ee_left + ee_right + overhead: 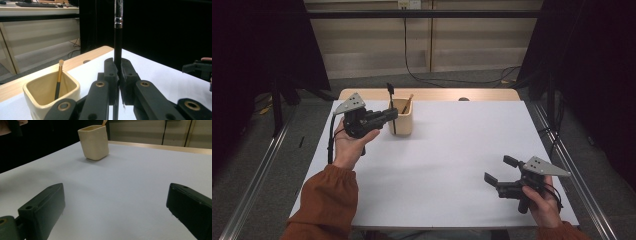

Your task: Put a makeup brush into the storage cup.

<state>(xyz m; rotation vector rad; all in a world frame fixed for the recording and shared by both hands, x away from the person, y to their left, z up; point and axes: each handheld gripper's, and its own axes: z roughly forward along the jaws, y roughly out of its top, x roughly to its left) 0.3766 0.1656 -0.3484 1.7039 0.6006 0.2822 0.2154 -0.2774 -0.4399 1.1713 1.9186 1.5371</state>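
White tabletop (447,165) amid dark curtains (592,75)

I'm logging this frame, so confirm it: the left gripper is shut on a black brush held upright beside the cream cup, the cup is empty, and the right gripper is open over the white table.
Not quite: the cream cup is not empty. The left gripper view shows a gold-handled brush standing inside it. The rest holds: the left gripper is shut on the black brush, and the right gripper is open over the white table.
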